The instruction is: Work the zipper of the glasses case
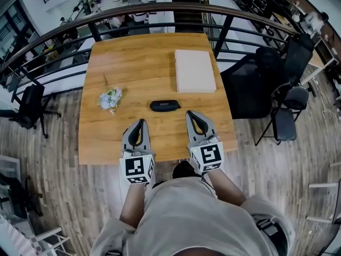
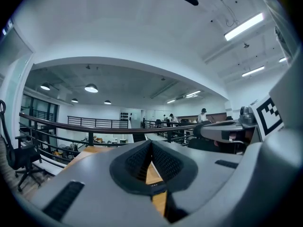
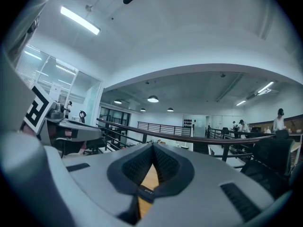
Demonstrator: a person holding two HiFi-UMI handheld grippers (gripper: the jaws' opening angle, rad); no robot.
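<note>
Just ahead of both grippers' clenched, empty fingers (image 1: 191, 122), the glasses case (image 1: 165, 105) looks light and semi-stiff; pin one end, pinch its zipper pull.

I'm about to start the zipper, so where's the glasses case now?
In the head view the glasses case lies on the table, right of the crumpled white bundle, nearer you than the flat beige box.

Table (image 1: 106, 137): before the railing (image 1: 160, 8), chair (image 1: 250, 81) at its right.
Case (image 1: 165, 105): mid-table, toward the near edge.
Box (image 1: 195, 71): behind the case, to its right.
Bundle (image 1: 111, 99): left of the case, apart.
Left gripper (image 1: 141, 121), right gripper (image 1: 190, 113): over the near edge, short of the case.
</note>
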